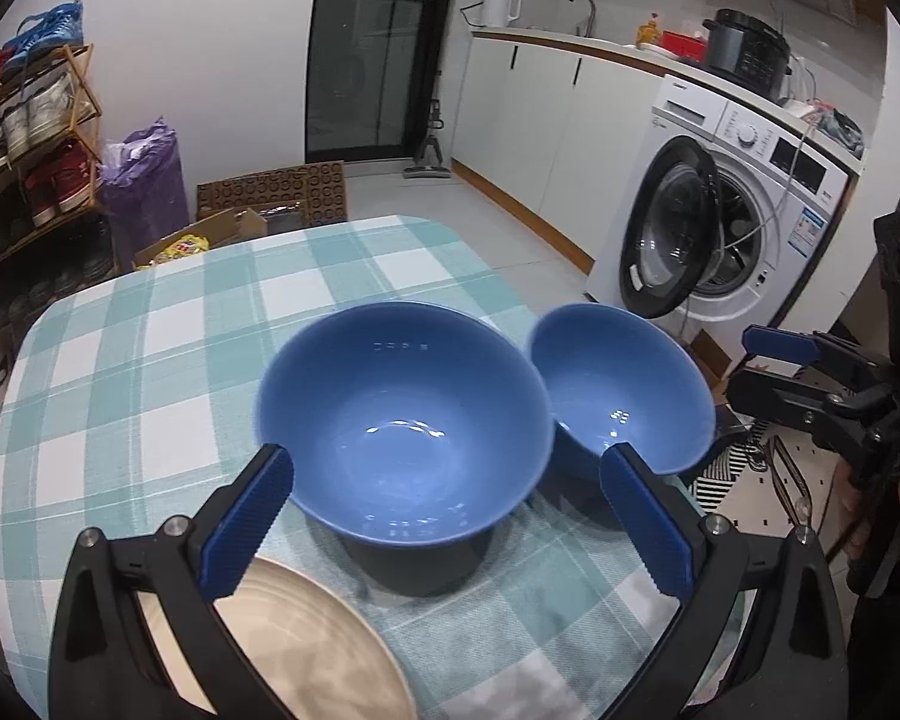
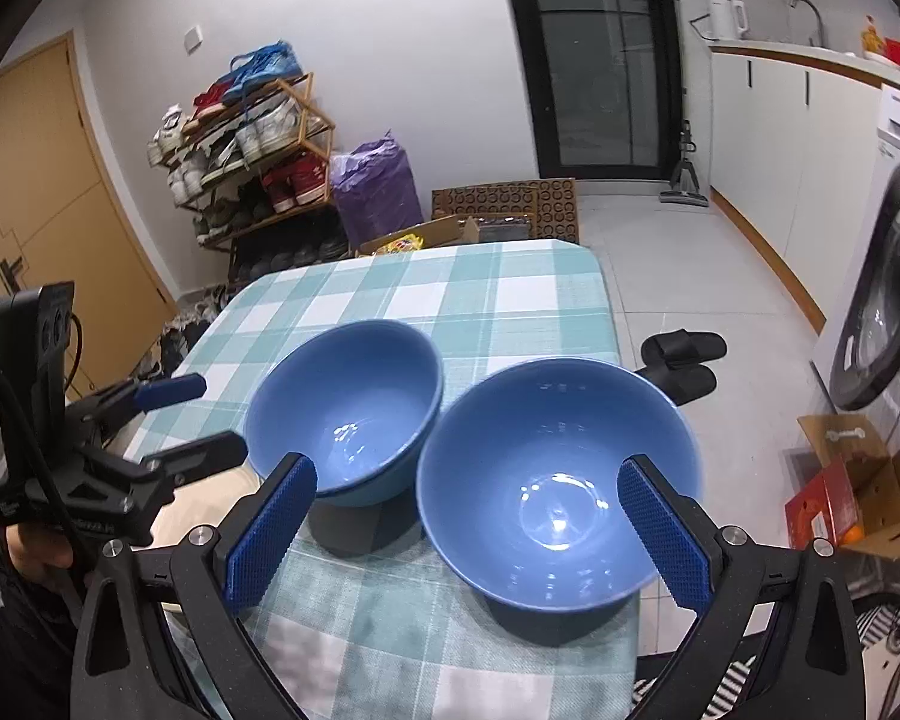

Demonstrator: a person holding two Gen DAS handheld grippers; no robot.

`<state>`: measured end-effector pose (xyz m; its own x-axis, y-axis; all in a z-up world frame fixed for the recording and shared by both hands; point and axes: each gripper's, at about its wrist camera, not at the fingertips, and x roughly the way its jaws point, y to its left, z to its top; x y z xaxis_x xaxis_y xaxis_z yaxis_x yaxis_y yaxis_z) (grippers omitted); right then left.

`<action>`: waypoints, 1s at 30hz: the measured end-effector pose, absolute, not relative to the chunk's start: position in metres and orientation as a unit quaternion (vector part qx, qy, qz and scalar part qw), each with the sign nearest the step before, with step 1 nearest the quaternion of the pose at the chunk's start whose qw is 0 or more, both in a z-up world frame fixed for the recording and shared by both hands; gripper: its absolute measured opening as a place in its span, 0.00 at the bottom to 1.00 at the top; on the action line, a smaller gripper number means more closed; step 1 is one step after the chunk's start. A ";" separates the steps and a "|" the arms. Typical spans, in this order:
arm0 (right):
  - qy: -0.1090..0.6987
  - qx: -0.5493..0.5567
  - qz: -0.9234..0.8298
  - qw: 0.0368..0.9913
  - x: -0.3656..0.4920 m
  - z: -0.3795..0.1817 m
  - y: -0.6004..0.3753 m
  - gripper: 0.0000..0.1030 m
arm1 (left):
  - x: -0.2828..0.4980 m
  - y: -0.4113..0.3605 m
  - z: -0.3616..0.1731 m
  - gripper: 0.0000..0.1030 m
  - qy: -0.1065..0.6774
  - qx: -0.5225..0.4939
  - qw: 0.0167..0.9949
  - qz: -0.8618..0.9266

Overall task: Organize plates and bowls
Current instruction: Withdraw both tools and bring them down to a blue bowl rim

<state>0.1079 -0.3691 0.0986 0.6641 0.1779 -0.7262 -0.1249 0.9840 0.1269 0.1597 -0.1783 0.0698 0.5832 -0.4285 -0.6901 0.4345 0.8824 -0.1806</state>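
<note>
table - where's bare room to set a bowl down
The far half of the table, beyond both bowls, is bare cloth, as is the left side beside the left bowl. The near edge is crowded: left bowl and right bowl sit rim to rim, with the plate at the near-left corner.

We record two blue bowls, upright and empty, rims touching: left bowl (image 1: pixel 405 432) and right bowl (image 1: pixel 621 387). A beige plate (image 1: pixel 312 648) lies flat just beside the left bowl.
</note>
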 end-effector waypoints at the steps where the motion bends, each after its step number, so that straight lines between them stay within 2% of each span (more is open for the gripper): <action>1: 0.401 0.035 0.080 0.912 0.106 0.099 -0.373 0.99 | 0.158 -0.182 0.070 0.99 0.386 0.002 0.888 -0.249; 24: 0.399 0.052 0.058 0.914 0.082 0.087 -0.420 0.99 | 0.146 -0.235 0.057 0.98 0.399 -0.005 0.865 -0.305; 30: 0.397 0.058 0.052 0.914 0.075 0.086 -0.434 0.99 | 0.142 -0.255 0.050 0.79 0.413 0.011 0.849 -0.329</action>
